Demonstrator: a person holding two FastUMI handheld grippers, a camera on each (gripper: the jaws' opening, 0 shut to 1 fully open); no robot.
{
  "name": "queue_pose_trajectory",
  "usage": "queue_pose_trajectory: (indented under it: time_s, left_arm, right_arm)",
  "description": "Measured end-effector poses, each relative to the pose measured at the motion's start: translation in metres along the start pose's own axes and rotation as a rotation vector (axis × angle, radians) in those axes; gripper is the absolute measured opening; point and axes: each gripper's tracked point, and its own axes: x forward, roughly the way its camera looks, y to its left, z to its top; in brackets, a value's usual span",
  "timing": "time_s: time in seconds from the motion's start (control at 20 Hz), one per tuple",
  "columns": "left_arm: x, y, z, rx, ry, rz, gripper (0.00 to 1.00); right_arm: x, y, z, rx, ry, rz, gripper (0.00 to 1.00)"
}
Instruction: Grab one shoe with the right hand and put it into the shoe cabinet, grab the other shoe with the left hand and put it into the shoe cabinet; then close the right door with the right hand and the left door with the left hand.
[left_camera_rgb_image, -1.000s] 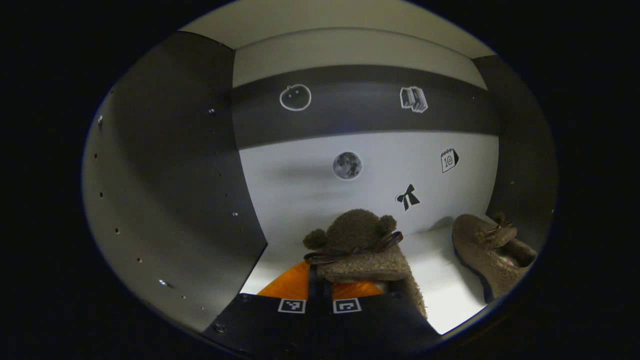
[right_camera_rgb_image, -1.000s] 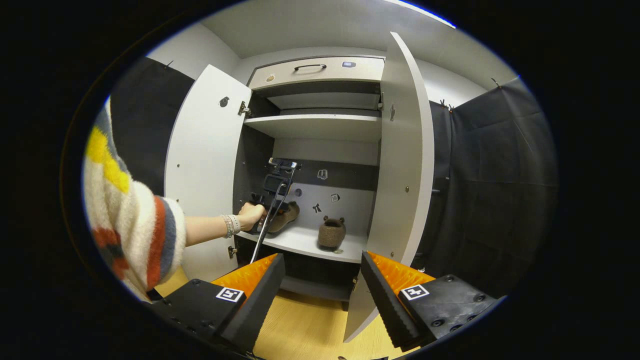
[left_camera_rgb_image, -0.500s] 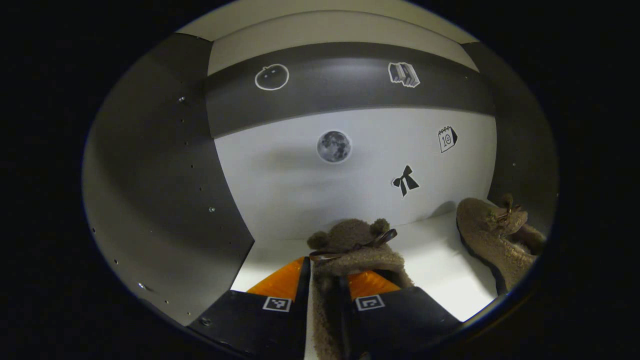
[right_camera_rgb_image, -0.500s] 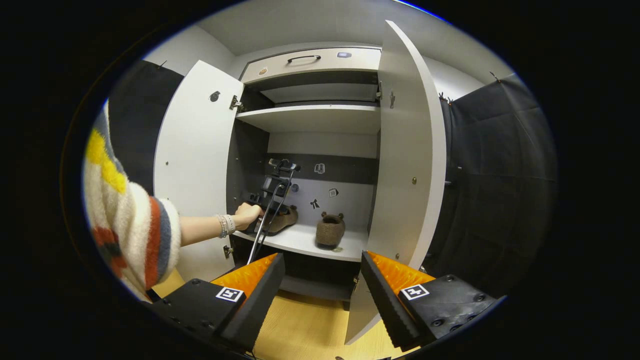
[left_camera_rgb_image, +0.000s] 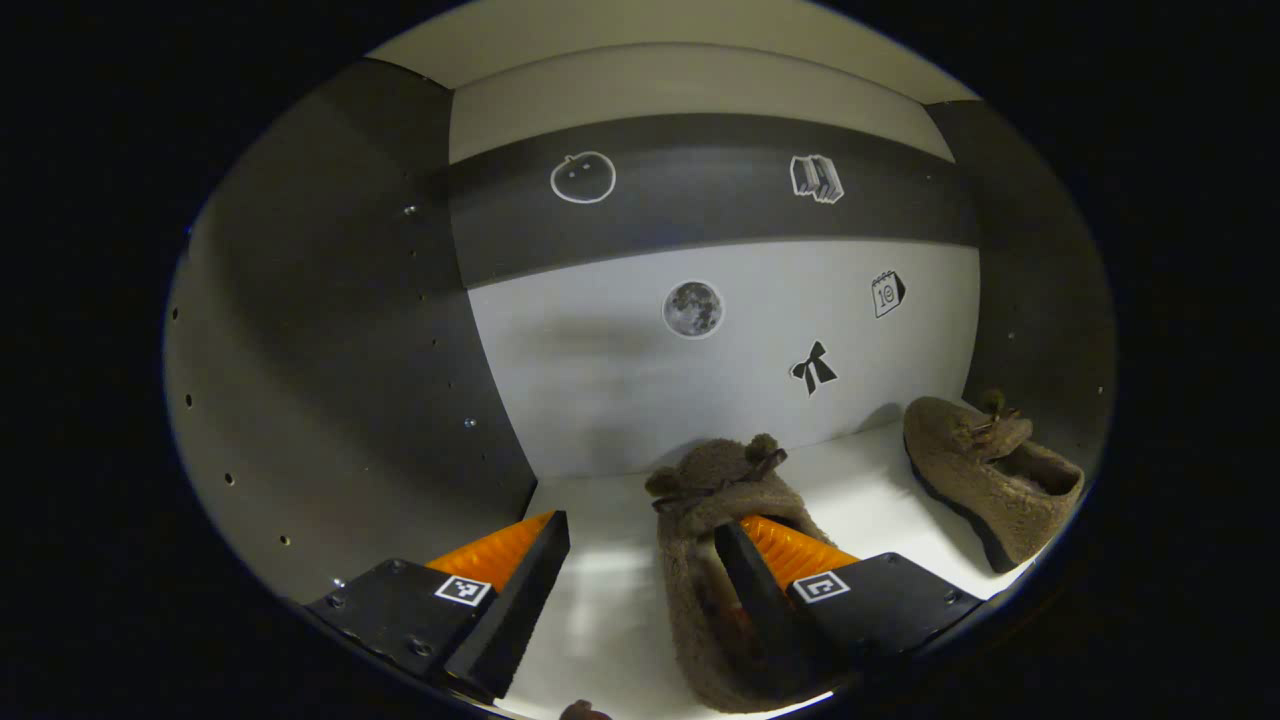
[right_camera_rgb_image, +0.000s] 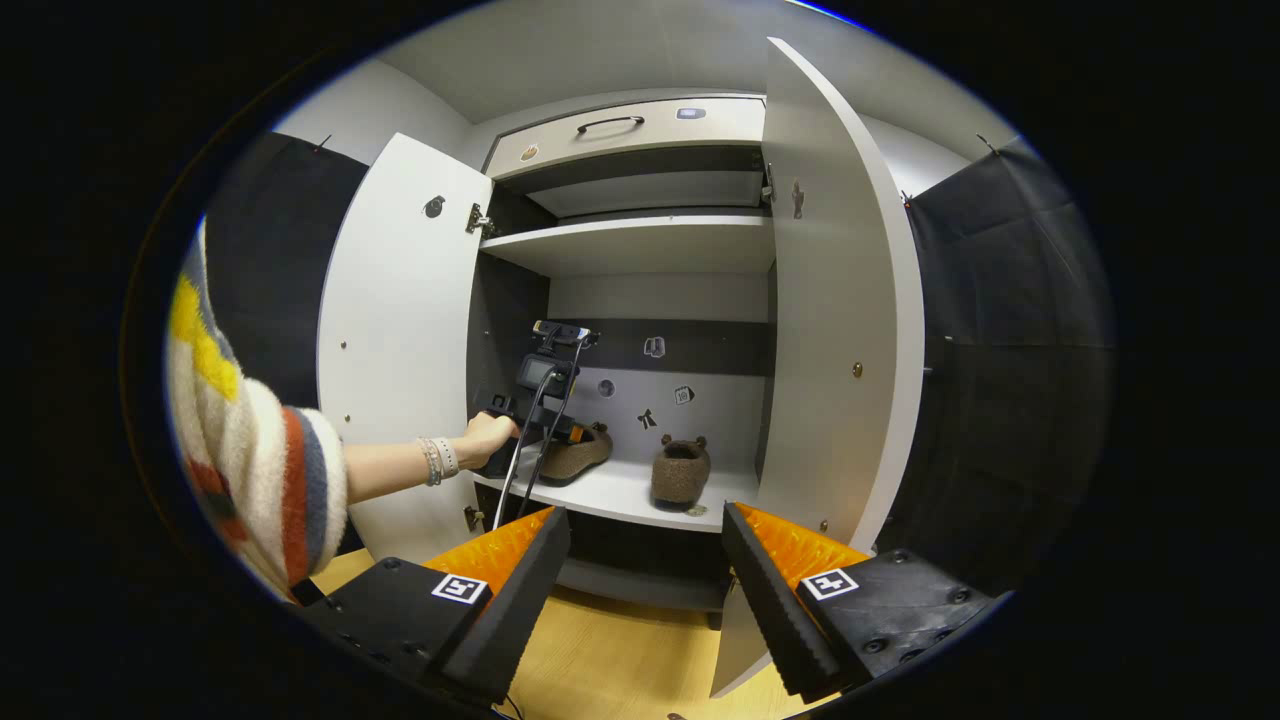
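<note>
Now left gripper (left_camera_rgb_image: 640, 545) spread wide, one finger inside shoe (left_camera_rgb_image: 715, 520), right gripper (right_camera_rgb_image: 645, 560) spread, empty.

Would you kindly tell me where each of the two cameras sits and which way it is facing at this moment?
Left gripper view: rides on the left gripper, inside the shoe cabinet just above its white shelf, facing the back wall; its jaws stand open, one finger inside the near shoe.
Right gripper view: rides on the right gripper, outside the cabinet, facing its open front between the left door and right door; its open jaws, a hand and striped sleeve show.
Shared: both shoes, the shelf, the wall stickers.
</note>
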Motion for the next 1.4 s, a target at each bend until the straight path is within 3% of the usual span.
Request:
queue_pose_trajectory:
  time_s: [0.35,0.65,0.75,0.8,1.0,1.15,1.2,1.4]
  left_arm:
    - [-0.093,-0.021,0.023,0.009,-0.155,-0.103,0.93]
    - [-0.248,-0.045,0.029,-0.095,-0.325,-0.279,0.98]
    - [-0.307,-0.039,0.022,-0.107,-0.387,-0.314,0.99]
    - [-0.332,-0.036,0.019,-0.11,-0.419,-0.325,0.99]
    - [-0.42,-0.019,-0.006,-0.124,-0.459,-0.377,0.95]
    - [-0.474,0.01,-0.018,-0.134,-0.485,-0.367,0.95]
    - [-0.489,0.01,-0.021,-0.133,-0.497,-0.385,0.95]
    - [-0.526,0.017,-0.032,-0.137,-0.495,-0.412,0.95]
  right_arm:
    - [-0.012,0.018,0.009,-0.012,-0.031,0.031,0.98]
    - [-0.04,0.018,0.025,-0.033,-0.08,0.009,0.98]
    - [-0.049,0.013,0.032,-0.029,-0.103,-0.013,0.94]
    - [-0.053,0.009,0.033,-0.026,-0.102,-0.025,0.98]
    - [-0.069,-0.021,0.043,-0.036,-0.114,-0.119,0.98]
    - [-0.081,-0.052,0.051,-0.039,-0.138,-0.188,0.98]
    - [-0.085,-0.068,0.051,-0.045,-0.137,-0.224,0.94]
    - [-0.091,-0.127,0.047,-0.056,-0.122,-0.296,0.98]
